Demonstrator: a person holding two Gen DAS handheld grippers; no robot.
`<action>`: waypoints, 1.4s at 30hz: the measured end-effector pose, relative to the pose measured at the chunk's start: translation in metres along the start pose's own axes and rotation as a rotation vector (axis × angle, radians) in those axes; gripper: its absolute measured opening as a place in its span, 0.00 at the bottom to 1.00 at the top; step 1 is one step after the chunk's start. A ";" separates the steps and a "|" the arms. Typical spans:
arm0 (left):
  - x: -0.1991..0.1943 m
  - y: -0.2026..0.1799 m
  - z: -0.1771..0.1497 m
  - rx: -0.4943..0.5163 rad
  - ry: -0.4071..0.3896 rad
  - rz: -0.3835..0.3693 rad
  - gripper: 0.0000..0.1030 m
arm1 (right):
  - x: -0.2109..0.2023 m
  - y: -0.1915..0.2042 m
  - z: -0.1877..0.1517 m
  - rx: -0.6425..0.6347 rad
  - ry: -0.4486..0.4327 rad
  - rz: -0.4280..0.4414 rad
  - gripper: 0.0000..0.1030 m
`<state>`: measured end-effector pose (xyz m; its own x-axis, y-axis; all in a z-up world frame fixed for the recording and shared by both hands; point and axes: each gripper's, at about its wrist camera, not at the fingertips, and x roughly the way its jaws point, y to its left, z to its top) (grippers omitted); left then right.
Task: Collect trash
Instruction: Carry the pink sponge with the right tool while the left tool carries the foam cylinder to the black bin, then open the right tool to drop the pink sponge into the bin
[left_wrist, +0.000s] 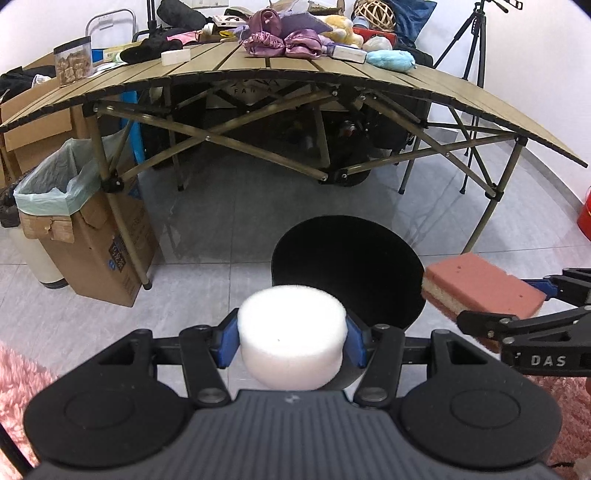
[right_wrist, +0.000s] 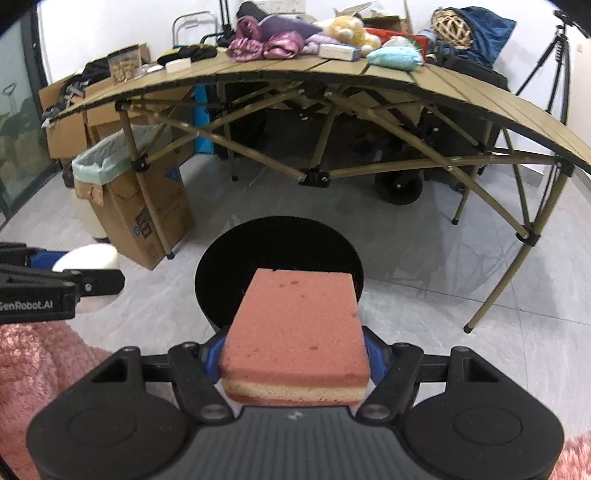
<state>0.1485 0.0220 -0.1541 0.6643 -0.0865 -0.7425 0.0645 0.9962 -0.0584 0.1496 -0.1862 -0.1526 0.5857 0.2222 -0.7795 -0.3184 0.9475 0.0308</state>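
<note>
Two grips are full: your left gripper (left_wrist: 291, 341) clamps the white foam puck (left_wrist: 291, 332), your right gripper (right_wrist: 295, 354) clamps the pink sponge (right_wrist: 295, 332). From either camera, the black bin (left_wrist: 347, 266) sits at twelve o'clock, just beyond both.

We hold a foam puck (left_wrist: 291, 341) in the left gripper (left_wrist: 291, 339) and a sponge (right_wrist: 295, 328) in the right gripper (right_wrist: 295, 354), both above a bin (right_wrist: 277, 258) on the floor; behind it stands a folding table (left_wrist: 295, 74), a lined box (left_wrist: 74, 221) at its left.
</note>
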 end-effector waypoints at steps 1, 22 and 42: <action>0.001 0.000 0.001 -0.001 0.002 0.004 0.55 | 0.004 0.000 0.003 -0.008 0.007 0.003 0.68; 0.055 0.014 0.049 0.013 0.020 0.107 0.54 | 0.096 0.005 0.062 -0.105 0.056 0.036 0.68; 0.095 0.018 0.072 0.014 0.044 0.124 0.54 | 0.152 0.005 0.071 -0.062 0.113 0.072 1.00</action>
<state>0.2665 0.0310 -0.1771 0.6347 0.0384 -0.7718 -0.0056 0.9990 0.0451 0.2898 -0.1309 -0.2269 0.4734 0.2586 -0.8420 -0.4042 0.9131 0.0532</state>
